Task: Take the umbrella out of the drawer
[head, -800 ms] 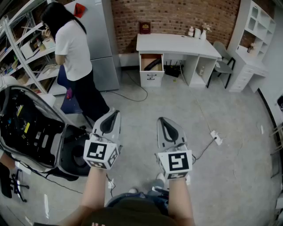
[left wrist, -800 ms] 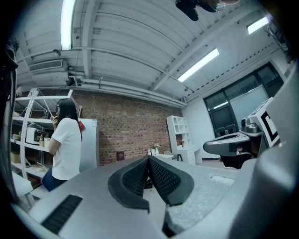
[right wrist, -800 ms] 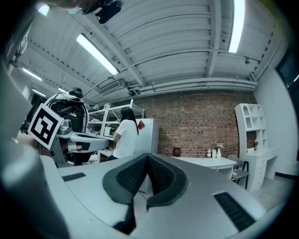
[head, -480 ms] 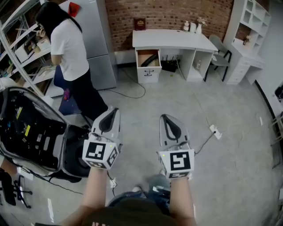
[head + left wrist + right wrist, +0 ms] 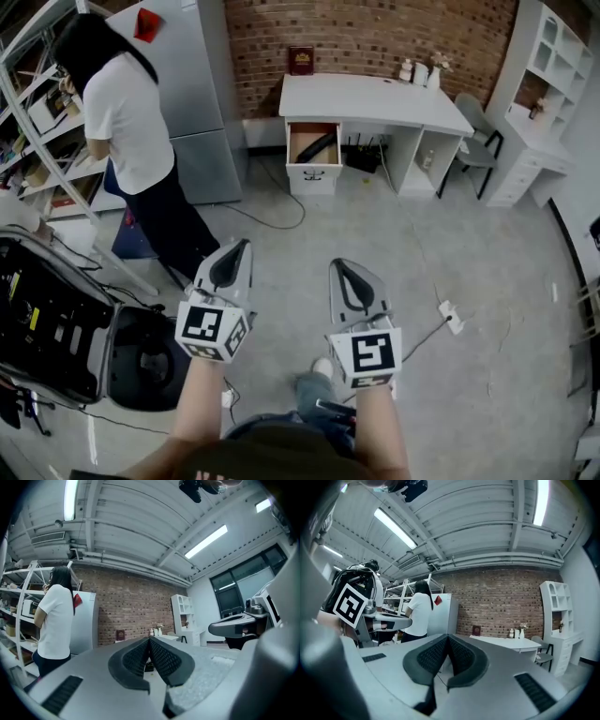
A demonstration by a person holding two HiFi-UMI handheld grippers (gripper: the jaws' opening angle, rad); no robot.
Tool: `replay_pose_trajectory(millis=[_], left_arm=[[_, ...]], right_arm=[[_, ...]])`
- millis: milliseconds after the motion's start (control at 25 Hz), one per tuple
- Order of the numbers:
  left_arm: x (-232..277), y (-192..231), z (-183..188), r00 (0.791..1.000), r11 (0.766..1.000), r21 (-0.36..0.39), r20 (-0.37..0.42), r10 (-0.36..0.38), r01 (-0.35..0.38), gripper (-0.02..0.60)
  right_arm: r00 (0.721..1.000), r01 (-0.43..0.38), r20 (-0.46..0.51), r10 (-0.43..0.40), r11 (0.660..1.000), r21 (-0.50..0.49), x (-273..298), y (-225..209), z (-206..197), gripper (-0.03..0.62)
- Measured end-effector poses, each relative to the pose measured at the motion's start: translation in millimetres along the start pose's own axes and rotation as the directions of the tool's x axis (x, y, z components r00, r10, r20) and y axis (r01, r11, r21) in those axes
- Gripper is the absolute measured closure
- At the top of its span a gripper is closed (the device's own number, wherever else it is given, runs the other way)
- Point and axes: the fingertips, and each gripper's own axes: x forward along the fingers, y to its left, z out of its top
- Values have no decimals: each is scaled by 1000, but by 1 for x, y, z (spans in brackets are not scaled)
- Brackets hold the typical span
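Observation:
A white desk [image 5: 375,94] stands against the brick wall far ahead. Its top left drawer [image 5: 313,148] is pulled open, and a dark folded umbrella [image 5: 317,146] lies slantwise inside. My left gripper [image 5: 238,248] and right gripper [image 5: 342,269] are held side by side over the concrete floor, several steps short of the desk. Both point level toward it. In the left gripper view the pads [image 5: 149,641] meet with nothing between them. The right gripper [image 5: 447,638] likewise shows its pads pressed together and empty.
A person in a white shirt [image 5: 117,112] stands at the left by metal shelves and a grey fridge [image 5: 187,84]. An open black case [image 5: 47,319] lies on the floor at my left. Cables and a power strip [image 5: 448,317] cross the floor. White shelves [image 5: 544,84] and a chair [image 5: 476,131] stand at the right.
The desk and open drawer have drawn a little nearer in the head view, and the black case has slid toward the left edge. Both grippers stay side by side and shut.

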Motion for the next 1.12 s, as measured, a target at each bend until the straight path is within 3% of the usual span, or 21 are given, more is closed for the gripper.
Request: replay_pose_trajectory(millis=[160, 400, 880, 1120], left_arm=[[63, -2, 9, 999, 999, 6, 10, 45, -45, 584], [117, -12, 6, 997, 996, 32, 4, 79, -79, 584], [231, 6, -16, 999, 999, 41, -19, 33, -32, 584], [315, 49, -34, 999, 1000, 16, -41, 17, -16, 584]], right_arm=[[999, -53, -9, 53, 999, 7, 42, -50, -3, 602], [996, -84, 14, 84, 996, 24, 83, -107, -8, 602], [998, -58, -12, 59, 998, 35, 161, -172, -35, 602], [999, -33, -41, 35, 999, 39, 242, -207, -49, 602]])
